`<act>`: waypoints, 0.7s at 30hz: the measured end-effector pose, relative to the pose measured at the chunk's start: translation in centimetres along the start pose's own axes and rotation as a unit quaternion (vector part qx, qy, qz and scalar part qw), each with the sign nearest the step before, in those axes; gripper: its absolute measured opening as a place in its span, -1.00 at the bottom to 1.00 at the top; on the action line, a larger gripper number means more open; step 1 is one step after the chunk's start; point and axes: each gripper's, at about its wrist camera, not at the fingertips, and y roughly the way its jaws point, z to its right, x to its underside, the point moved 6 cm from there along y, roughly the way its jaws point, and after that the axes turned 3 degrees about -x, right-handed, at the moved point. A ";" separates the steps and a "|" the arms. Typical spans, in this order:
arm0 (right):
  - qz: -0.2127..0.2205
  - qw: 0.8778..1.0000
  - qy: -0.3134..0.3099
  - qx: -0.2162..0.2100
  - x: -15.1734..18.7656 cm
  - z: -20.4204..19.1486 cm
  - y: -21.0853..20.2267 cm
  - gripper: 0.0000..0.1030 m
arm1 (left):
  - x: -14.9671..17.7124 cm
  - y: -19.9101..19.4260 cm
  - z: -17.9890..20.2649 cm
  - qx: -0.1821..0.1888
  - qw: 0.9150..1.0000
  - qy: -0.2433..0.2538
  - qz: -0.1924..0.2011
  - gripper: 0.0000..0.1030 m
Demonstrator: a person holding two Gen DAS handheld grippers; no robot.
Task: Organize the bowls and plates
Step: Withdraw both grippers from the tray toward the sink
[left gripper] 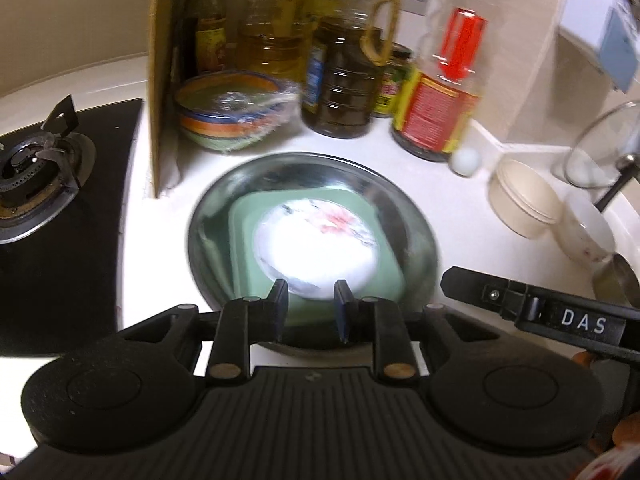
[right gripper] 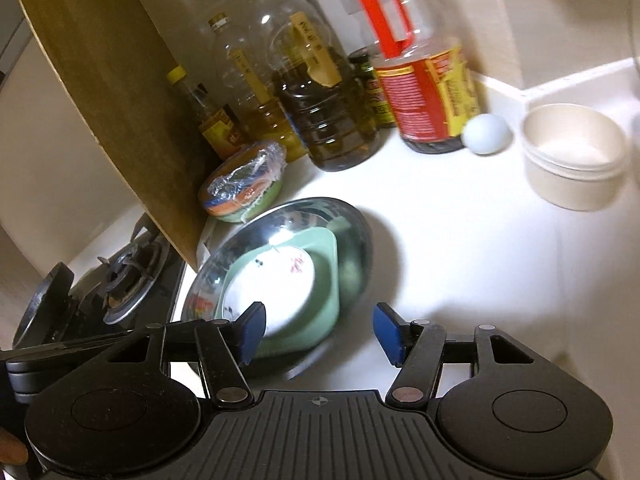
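1. Both fingers [left gripper: 280, 304] of our left gripper [left gripper: 311, 307] stand a little apart with nothing between them, hanging above the near edge of the stack. From the left wrist we see a white plate [left gripper: 316, 254] with a red-and-grey pattern lying in a green square dish [left gripper: 376, 280], which sits in a round steel plate [left gripper: 400, 208] on the white counter [left gripper: 460, 232]. A gas burner [left gripper: 28, 172] is to the left, a cardboard sheet [left gripper: 160, 80] stands upright beside it, and bottles [left gripper: 344, 76] line the wall. A cream bowl [left gripper: 524, 200] sits at the right (another white bowl [left gripper: 588, 232] just beside it).

2. From the right wrist, our right gripper [right gripper: 318, 334] is wide open and empty; its left pad [right gripper: 252, 332] shows over the stack's near edge, the right pad over bare counter. A film-wrapped striped bowl [right gripper: 244, 188] sits behind the stack. An egg [right gripper: 486, 134] lies against the red-labelled bottle [right gripper: 424, 92], the cream bowl just beside it.
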 end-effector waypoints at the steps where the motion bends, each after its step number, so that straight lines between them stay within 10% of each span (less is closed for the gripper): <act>1: 0.001 1.000 0.001 0.002 0.2 0.2 -0.7 0.20 | 0.3 -0.4 0.6 0.003 1.000 0.003 0.001 -0.58; 21: 0.053 0.992 0.064 0.090 6.3 6.0 -16.0 0.49 | 8.0 -5.5 11.2 0.073 0.994 0.077 -0.019 -0.51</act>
